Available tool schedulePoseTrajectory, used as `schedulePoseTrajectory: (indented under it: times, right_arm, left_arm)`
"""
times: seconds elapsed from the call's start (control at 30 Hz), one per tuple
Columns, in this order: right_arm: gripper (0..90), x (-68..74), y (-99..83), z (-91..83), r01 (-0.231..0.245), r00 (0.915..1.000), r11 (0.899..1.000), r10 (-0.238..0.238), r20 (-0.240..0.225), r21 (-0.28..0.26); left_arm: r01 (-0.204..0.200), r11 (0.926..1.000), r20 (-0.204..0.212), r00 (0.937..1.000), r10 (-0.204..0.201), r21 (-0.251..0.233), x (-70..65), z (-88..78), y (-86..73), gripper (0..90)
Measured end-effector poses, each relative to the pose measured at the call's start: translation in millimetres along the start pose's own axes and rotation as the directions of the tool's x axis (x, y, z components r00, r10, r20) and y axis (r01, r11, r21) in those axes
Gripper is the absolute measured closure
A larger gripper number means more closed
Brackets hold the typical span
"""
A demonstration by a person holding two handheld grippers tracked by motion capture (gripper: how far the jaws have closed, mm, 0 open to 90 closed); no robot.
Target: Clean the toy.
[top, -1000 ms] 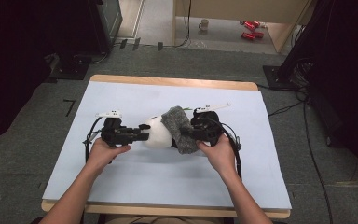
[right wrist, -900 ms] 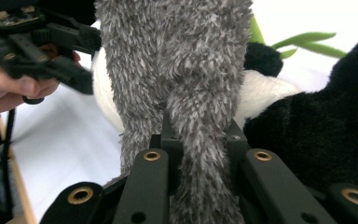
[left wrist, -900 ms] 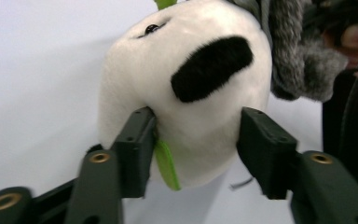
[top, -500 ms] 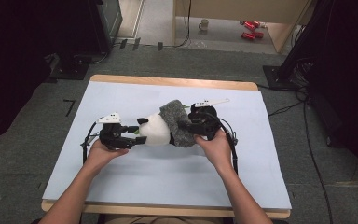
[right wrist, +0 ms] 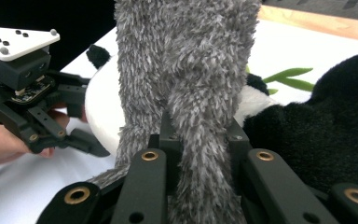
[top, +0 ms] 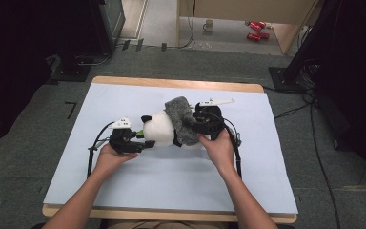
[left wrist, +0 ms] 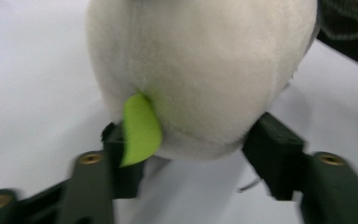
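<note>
From my seat the left gripper (top: pixel 145 143) sits left of centre on the light blue table cover (top: pixel 124 95), jaws pointing right. They have just been closing in, and in the left gripper view they straddle the white head of the plush panda (left wrist: pixel 200 70); the left pad touches a green felt leaf (left wrist: pixel 140 130) stitched there, while whether the right pad presses the fur I cannot tell.

The panda (top: pixel 164 130) lies on its side in the middle of the table, long axis running left to right across it, head with its black ear toward the left gripper, black body toward the right one. A grey fuzzy scarf (top: pixel 181 119) wraps across its middle, crossing the long axis.

Further right, the right gripper (top: pixel 195 128) points left, and its jaws are pressed together on the scarf: in the right gripper view the grey strand (right wrist: pixel 200 140) runs straight down between the pads, with the black plush just beside it.

Beyond the far edge of the table, well apart, a mug (top: pixel 209 25) and red cans (top: pixel 256 30) lie on the floor. Nothing stands between the grippers except the toy.
</note>
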State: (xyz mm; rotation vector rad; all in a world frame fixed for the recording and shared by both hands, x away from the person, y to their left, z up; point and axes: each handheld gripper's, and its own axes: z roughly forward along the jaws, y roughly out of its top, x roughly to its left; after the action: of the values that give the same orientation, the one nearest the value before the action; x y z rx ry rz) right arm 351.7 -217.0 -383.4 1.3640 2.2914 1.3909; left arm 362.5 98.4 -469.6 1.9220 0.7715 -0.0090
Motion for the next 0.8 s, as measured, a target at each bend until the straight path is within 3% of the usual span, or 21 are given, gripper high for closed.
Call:
schedulePoseTrajectory:
  times: [0.03,0.17,0.33,0.5,0.6,0.67,0.8]
  right_arm:
    - [76.9,-0.5,0.6,-2.4,-0.018,0.9998,1.0,0.018,-0.006,-0.006]
    - [77.6,1.3,3.5,-10.8,-0.064,0.9972,0.998,0.063,-0.041,-0.024]
    - [77.6,24.5,8.4,-13.2,-0.023,0.995,0.999,0.019,-0.099,-0.035]
    - [77.6,47.1,3.7,0.9,0.005,0.9876,1.0,-0.005,-0.157,0.0]
    - [77.4,51.3,-3.9,15.3,0.026,0.9907,0.999,-0.02,-0.135,0.045]
    - [77.6,46.9,-9.7,20.7,0.047,0.9921,0.998,-0.043,-0.118,0.031]
    - [77.6,38.7,-12.0,23.3,0.037,0.993,0.999,-0.033,-0.114,0.033]
  left_arm:
    - [0.003,1.0,0.002,1.0,-0.003,-0.002,0.0,-0.2,0.3,56.7]
    - [0.05,0.9985,0.013,0.9987,-0.05,-0.022,-4.0,-0.5,4.5,64.5]
    - [0.058,0.9983,0.017,0.9982,-0.058,0.005,-16.1,5.8,8.8,67.2]
    - [0.07,0.9974,0.011,0.9975,-0.07,0.019,-30.4,11.0,12.0,67.6]
    - [0.052,0.9982,-0.002,0.9986,-0.052,0.028,-37.8,11.7,14.3,69.3]
    - [0.064,0.9968,-0.006,0.998,-0.064,0.048,-37.1,12.4,13.9,70.6]
    - [0.076,0.9959,-0.012,0.997,-0.076,0.049,-34.5,13.0,13.8,73.3]
